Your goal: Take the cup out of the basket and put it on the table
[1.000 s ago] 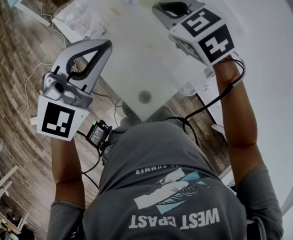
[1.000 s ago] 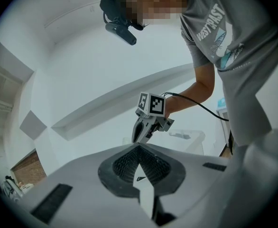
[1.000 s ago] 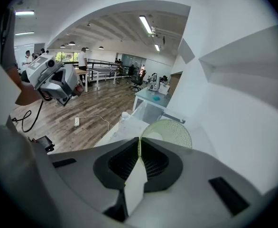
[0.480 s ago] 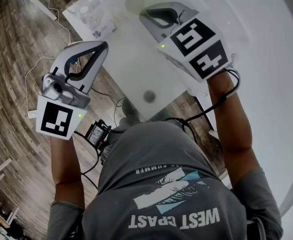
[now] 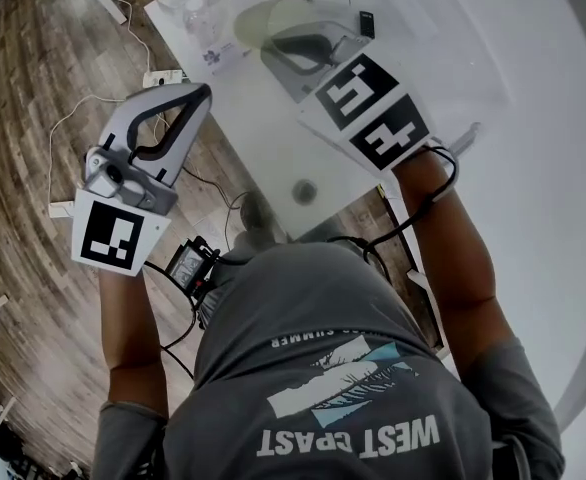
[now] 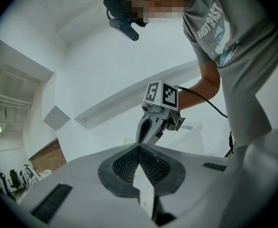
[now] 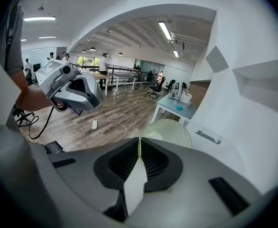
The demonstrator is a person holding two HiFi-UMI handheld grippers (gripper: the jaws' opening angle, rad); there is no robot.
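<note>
One pale green cup (image 7: 170, 132), mouth seemingly upward, wall pinched in my right gripper (image 7: 139, 144); my left gripper (image 6: 138, 148) closed, empty

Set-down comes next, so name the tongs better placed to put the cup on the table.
Right. The right tongs pinch the wall of the cup over the white table. The left tongs are shut, empty, off the table's edge above the floor.
</note>
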